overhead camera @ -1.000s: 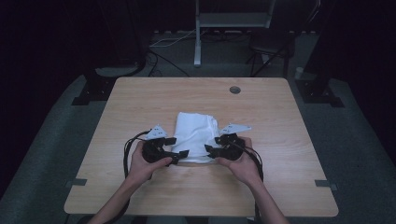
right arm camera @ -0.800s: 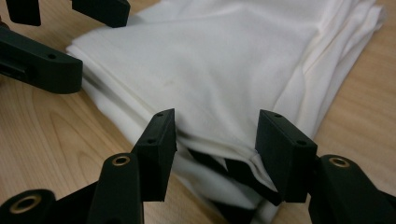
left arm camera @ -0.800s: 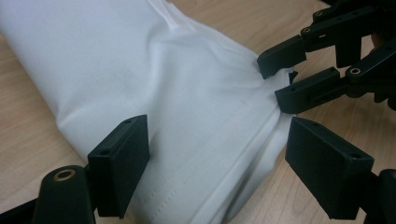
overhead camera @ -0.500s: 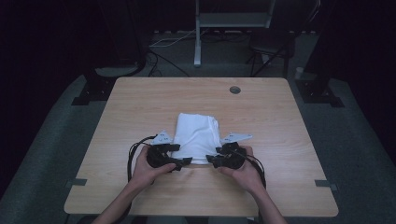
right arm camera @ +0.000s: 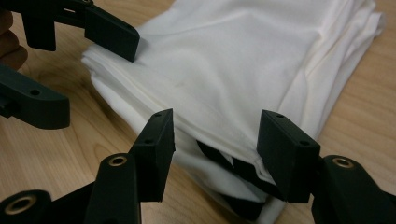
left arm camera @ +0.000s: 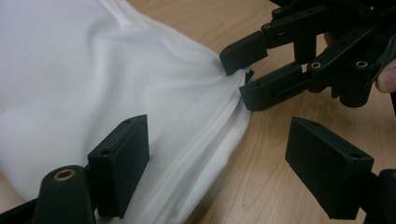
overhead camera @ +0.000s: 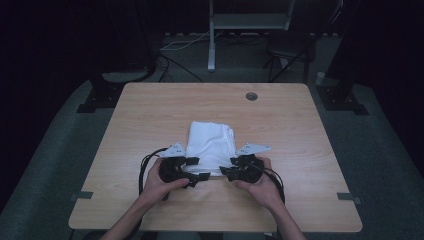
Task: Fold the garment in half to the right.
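A folded white cloth lies in the middle of the wooden table. Both grippers are at its near edge, one at each corner. My left gripper is open: in the left gripper view one jaw rests over the cloth and the other over bare wood. My right gripper is also open, and in the right gripper view its jaws straddle the thick near corner of the cloth without squeezing it. Each gripper view shows the other gripper: the right one, the left one.
A round cable hole sits near the table's far edge. Beyond the table stand a metal post, dark stands and loose cables on the floor. Tape marks flag the table's near side edges.
Both hands have drawn back toward the near edge of the table, and the grippers have come closer together at the cloth's near corners. The cloth has stayed in place.
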The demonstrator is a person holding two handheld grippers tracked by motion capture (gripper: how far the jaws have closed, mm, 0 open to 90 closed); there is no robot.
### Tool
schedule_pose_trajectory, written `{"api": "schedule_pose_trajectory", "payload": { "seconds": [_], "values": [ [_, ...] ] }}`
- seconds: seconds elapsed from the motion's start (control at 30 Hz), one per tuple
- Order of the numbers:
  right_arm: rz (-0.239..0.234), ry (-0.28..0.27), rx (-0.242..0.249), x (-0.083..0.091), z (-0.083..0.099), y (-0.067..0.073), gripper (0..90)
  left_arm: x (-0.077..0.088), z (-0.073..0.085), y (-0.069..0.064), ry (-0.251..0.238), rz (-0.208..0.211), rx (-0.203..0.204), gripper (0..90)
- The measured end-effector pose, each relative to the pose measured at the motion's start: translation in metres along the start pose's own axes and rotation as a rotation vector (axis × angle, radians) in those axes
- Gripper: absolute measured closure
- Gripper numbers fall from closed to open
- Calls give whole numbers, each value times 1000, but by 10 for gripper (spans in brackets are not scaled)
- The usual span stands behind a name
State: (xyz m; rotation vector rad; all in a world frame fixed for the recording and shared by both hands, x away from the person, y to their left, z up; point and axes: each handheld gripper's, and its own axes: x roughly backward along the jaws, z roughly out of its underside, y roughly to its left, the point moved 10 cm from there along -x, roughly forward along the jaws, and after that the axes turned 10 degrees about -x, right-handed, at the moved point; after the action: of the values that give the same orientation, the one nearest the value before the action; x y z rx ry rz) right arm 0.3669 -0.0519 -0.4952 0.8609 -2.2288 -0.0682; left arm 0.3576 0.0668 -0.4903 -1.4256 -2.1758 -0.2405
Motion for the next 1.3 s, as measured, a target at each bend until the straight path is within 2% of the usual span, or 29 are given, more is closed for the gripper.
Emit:
{"api": "schedule_pose_trajectory", "payload": {
  "seconds": [0.1,0.27,0.33,0.4,0.47,0.6,0.7,0.77,0.87,1.0,1.1,1.3],
  "values": [
    [-4,1,-12,2,4,-2,461,-2,5,-2,14,10,3,216],
    [-22,17,-14,4,8,-1,452,-2,5,-5,26,14,2,216],
    [-33,25,-19,7,2,-1,426,0,0,-5,26,14,-2,216],
    [-10,-31,-35,13,-18,-9,417,2,-8,-3,5,8,-5,216],
    [12,-85,-49,15,-41,-19,412,4,-18,5,-14,-17,-10,216],
    [92,-105,-79,3,-73,-47,420,5,-38,36,-29,-97,4,216],
    [148,-115,-98,-13,-86,-65,439,0,-50,59,-25,-120,21,216],
    [140,-122,-110,-21,-89,-66,452,-4,-57,72,-32,-114,43,216],
    [128,-95,-82,-36,-87,-62,456,-12,-63,89,-29,-116,62,216],
    [111,-77,-54,-50,-87,-55,457,-23,-69,104,-37,-112,88,216],
    [98,-60,-47,-58,-86,-53,457,-32,-67,113,-29,-115,112,216],
    [94,-13,-51,-64,-79,-53,456,-44,-54,119,19,-114,137,216]
  ]
}}
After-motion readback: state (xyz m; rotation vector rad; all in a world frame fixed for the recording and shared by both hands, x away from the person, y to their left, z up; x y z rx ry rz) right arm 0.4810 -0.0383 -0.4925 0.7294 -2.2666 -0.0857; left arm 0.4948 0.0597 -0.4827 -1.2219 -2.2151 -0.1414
